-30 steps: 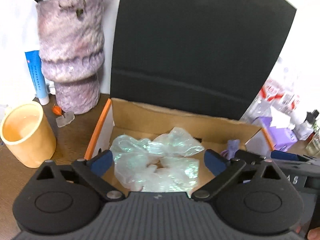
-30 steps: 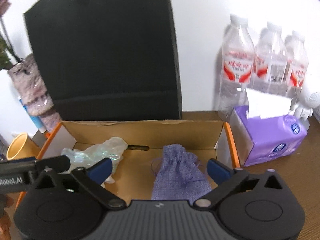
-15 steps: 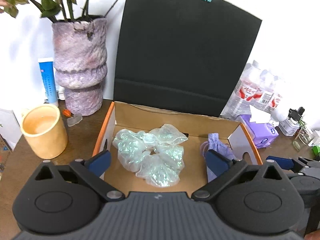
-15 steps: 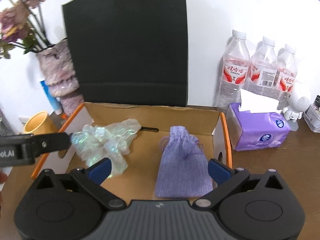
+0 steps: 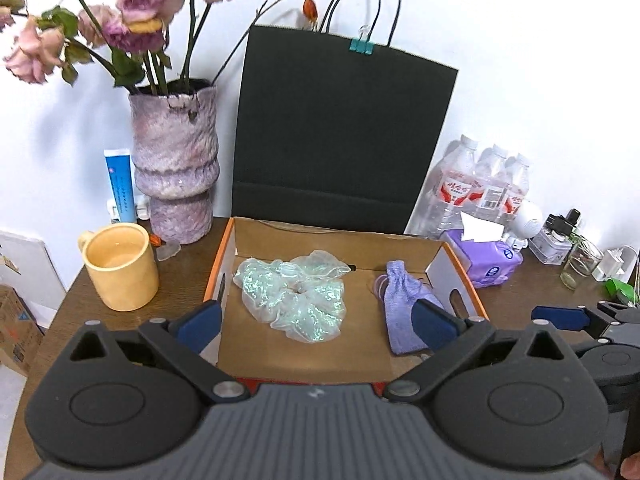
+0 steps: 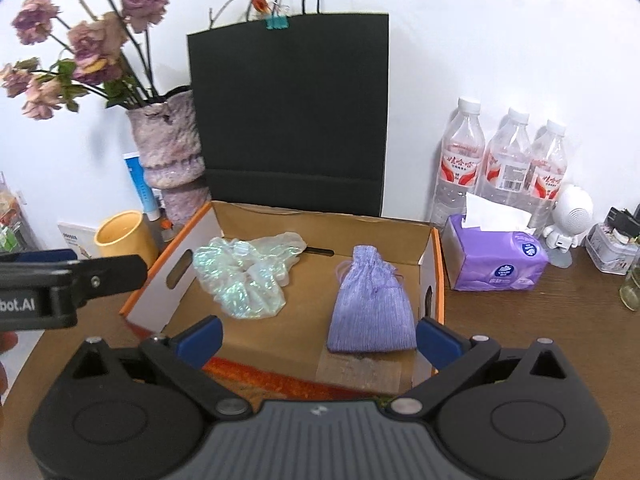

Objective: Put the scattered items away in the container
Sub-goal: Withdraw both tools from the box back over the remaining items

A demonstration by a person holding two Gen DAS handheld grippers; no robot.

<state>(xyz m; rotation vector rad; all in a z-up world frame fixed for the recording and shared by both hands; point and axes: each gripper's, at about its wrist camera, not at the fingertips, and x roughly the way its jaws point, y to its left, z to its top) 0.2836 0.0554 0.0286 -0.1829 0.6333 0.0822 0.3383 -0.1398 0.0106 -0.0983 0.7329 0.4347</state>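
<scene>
left tool released | right tool released | box flanked by mug, tissue pack; black bag behind

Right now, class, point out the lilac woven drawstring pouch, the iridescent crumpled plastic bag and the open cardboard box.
lilac woven drawstring pouch (image 6: 370, 312), right wrist view, mid-body.
iridescent crumpled plastic bag (image 5: 294, 294), left wrist view, centre.
open cardboard box (image 6: 316, 226), right wrist view, back wall.

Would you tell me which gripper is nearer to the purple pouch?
Right. The right gripper hangs just before the purple pouch, jaws open. The left gripper faces the iridescent bag, further left.
</scene>
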